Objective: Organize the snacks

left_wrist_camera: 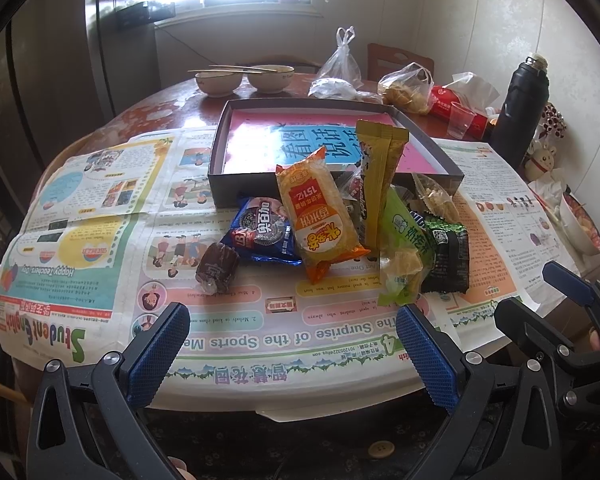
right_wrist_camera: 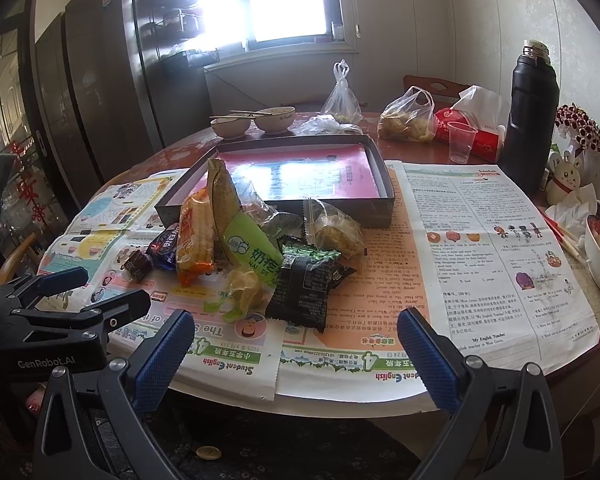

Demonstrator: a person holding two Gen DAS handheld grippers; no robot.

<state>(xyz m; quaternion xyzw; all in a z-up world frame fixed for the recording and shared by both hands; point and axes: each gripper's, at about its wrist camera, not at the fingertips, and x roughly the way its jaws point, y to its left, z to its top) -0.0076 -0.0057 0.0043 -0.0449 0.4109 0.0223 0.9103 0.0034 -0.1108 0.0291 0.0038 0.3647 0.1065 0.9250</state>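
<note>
Left wrist view: the left claw (left_wrist_camera: pixel 292 352) gapes wide and empty above the newspaper-covered worktop (left_wrist_camera: pixel 100 240). The heap of wrapped snacks (left_wrist_camera: pixel 332 232) lies outside the shallow dark cardboard box (left_wrist_camera: pixel 236 184), which holds none.

Right wrist view: the right claw (right_wrist_camera: pixel 296 354) is likewise spread and empty; sorting seems unstarted.

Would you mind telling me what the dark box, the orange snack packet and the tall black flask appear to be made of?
The dark box looks like matte cardboard: thin, straight, dull walls. The orange snack packet appears to be glossy plastic film, with crimped ends and highlights. The black flask has a matte black body, plastic or coated metal, I cannot tell which, with a shiny metallic neck.
</note>
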